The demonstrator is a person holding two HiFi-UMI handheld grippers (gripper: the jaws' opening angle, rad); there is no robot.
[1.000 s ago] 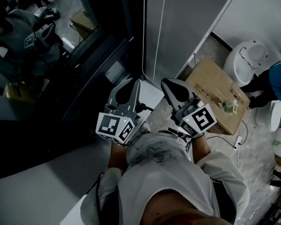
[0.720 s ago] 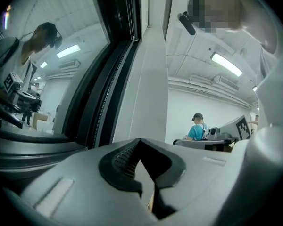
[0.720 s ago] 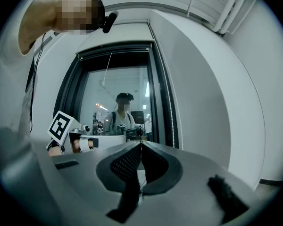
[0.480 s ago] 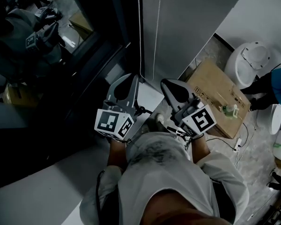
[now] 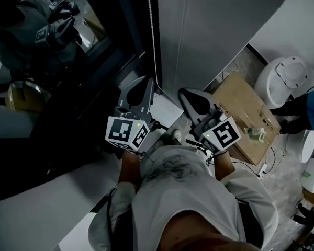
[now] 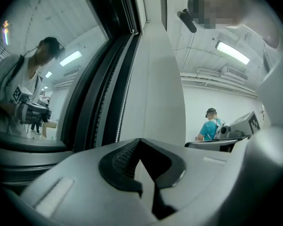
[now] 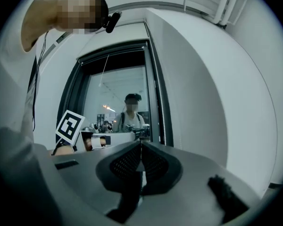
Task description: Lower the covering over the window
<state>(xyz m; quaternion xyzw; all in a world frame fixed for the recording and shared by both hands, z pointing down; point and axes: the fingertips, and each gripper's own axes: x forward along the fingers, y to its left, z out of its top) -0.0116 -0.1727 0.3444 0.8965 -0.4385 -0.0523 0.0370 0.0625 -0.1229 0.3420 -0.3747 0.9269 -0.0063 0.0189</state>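
**A:** Both claws are pinched together and empty. The left gripper (image 5: pixel 145 85) and right gripper (image 5: pixel 188 95) are held level, side by side, noses toward the window (image 5: pixel 68 67).

**B:** The glass is bare and mirrors the room. The covering (image 7: pixel 114 52) seems rolled into the dark bar atop the frame, out of reach.

**A:** Hence the bead chain (image 5: pixel 152 35), hanging down the frame's right edge, just beyond the left tip. It's untouched.

**B:** I'd say those jaws must part before gripping it.
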